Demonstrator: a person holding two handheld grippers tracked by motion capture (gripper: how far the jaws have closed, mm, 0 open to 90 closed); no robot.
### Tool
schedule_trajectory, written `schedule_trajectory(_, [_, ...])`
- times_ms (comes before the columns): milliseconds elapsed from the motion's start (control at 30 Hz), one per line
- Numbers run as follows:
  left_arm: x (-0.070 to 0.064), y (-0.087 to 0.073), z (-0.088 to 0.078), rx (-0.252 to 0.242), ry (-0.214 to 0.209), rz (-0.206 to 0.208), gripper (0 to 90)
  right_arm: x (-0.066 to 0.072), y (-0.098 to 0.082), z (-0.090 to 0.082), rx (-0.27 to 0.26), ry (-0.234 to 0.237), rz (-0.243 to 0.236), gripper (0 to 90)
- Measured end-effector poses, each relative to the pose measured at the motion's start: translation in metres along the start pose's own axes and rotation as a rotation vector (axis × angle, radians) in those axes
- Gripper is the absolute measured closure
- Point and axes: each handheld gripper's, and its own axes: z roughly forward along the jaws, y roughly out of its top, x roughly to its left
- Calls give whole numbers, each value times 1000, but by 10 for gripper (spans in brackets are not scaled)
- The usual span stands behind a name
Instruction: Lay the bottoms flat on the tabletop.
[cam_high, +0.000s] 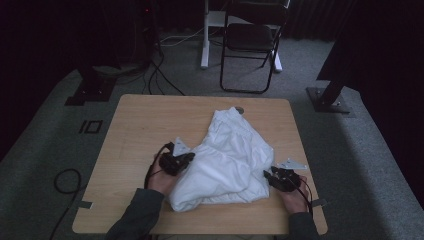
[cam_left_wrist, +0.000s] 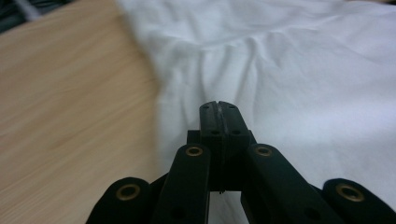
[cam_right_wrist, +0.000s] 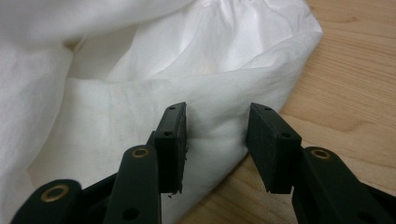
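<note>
A crumpled white garment (cam_high: 227, 160) lies on the right-centre of the wooden surface (cam_high: 135, 130), its near edge just short of the front rim, with bare wood open to the left. The left tool (cam_high: 184, 160), jaws pressed together with nothing visibly between them, sits at the garment's left edge. The right tool (cam_high: 268, 176), jaws spread, straddles its near right corner. Beyond the surface stand a folding chair (cam_high: 250, 40) and floor cables (cam_high: 160, 75) on grey carpet.
</note>
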Motion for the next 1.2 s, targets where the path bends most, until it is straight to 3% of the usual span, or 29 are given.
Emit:
schedule_trajectory(100, [28,-13,-10,17,78,-60,900,0,0,0,1,-2,0,582])
schedule_trajectory(200, [57,-32,-13,52,115,-156,900,0,0,0,1,-2,2,581])
schedule_trajectory(300, [68,-43,-17,66,143,-196,856,0,0,0,0,-2,1,582])
schedule_trajectory(400, [66,-41,-27,13,129,-210,730,0,0,0,-3,-1,2,582])
schedule_trajectory(567, [44,-20,-41,-59,51,-157,574,0,-1,0,-3,-1,1,581])
schedule_trajectory(667, [28,-9,-44,-97,-47,-139,507,0,-1,0,-4,-1,0,581])
schedule_trajectory(767, [10,-3,-38,-107,-141,-72,418,0,-1,0,-5,1,-1,581])
schedule_trajectory(800, [2,-1,-34,-93,-155,-32,386,0,-1,0,-5,1,-2,581])
schedule_trajectory(867, [-10,0,-24,-39,-136,37,354,0,-1,0,-5,1,-2,581])
schedule_trajectory(900, [-14,0,-17,-15,-130,59,356,0,-1,0,-5,1,-2,581])
schedule_trajectory(967, [-17,-4,-4,31,-135,50,450,0,-1,0,-5,1,-2,581])
schedule_trajectory(1067, [-11,-11,10,95,-96,30,745,0,-1,0,-6,2,-2,581])
schedule_trajectory(1100, [-8,-13,10,92,-83,20,845,0,-1,0,-6,3,-2,581])
schedule_trajectory(1200, [10,-20,3,84,-19,-35,887,0,-1,0,-6,3,-3,581])
